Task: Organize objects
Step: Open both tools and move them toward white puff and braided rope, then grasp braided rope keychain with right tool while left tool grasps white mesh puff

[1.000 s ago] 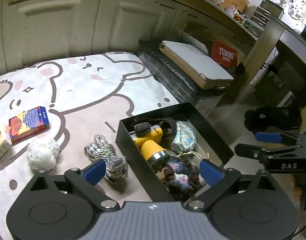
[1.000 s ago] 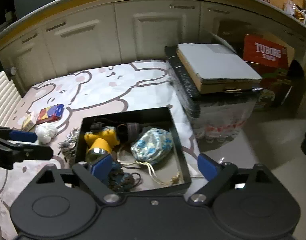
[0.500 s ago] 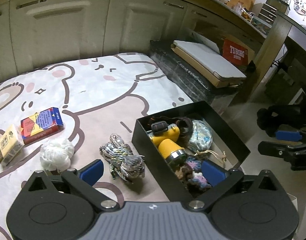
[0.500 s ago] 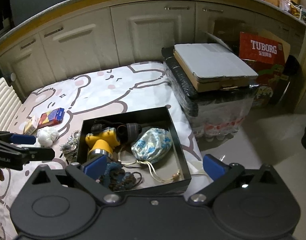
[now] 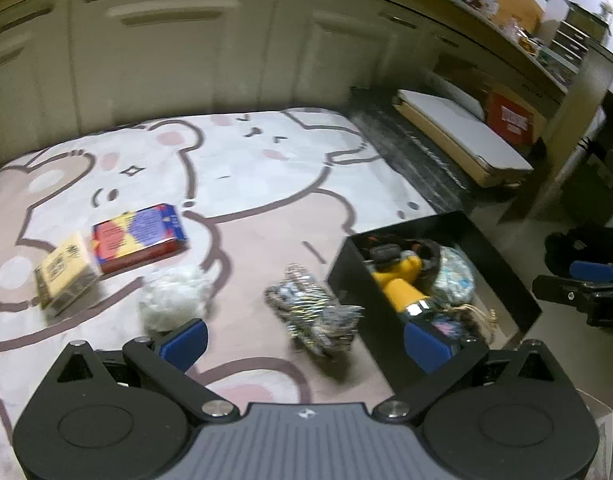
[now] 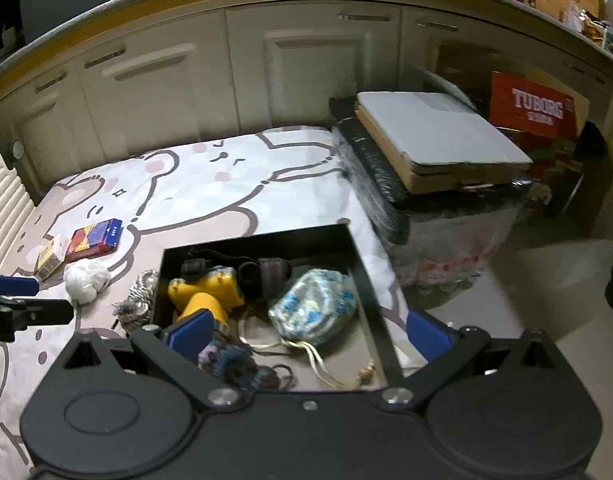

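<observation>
Box [image 6: 362,276] is filling; your left claw [image 5: 306,338], spread wide and empty, has swung left toward the rope bundle [image 5: 314,312]; right claw [image 6: 306,334] gapes empty too.

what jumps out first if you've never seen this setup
A black box at the mat's right edge, holding a bright yellow flashlight and a blue-patterned pouch. Left of it on the bear-print mat lie a silvery bundle, a white ball and a red-blue packet.

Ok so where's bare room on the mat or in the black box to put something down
Bare mat runs from the cabinets to the red-blue box. The black box's corner beyond the blue pouch is free. Crowded: around the white ball and the rope bundle.
</observation>
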Action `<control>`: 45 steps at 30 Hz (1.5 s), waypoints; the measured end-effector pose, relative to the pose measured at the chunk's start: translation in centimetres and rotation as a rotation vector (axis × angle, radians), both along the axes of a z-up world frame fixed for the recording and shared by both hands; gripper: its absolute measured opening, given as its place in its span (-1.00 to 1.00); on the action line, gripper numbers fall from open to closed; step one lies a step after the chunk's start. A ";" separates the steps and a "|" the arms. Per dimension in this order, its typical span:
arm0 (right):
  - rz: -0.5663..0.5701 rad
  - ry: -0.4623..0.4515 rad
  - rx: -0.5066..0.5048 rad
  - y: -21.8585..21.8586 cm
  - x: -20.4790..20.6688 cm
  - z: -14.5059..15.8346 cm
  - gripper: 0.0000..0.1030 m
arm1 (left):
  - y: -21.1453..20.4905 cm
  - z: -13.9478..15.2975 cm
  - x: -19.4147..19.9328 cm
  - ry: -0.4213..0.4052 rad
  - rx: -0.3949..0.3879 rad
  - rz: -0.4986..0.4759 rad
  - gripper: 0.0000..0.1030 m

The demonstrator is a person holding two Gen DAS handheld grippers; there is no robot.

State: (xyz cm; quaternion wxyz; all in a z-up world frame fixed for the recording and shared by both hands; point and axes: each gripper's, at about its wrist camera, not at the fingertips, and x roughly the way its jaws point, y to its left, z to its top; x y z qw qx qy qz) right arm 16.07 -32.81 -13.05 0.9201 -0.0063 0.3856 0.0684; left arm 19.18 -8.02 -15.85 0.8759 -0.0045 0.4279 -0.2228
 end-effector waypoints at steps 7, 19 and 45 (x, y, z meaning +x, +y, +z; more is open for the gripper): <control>0.072 -0.017 0.004 3.8 1.3 -0.2 1.00 | 3.4 0.1 0.3 -0.002 0.000 0.072 1.00; 0.215 -0.059 0.027 9.1 2.4 -0.4 1.00 | 7.9 0.9 -0.1 -0.033 -0.009 0.163 1.00; 0.506 0.115 -0.120 17.6 5.5 -5.0 0.08 | 8.7 -3.4 2.5 -0.004 -0.171 0.237 0.56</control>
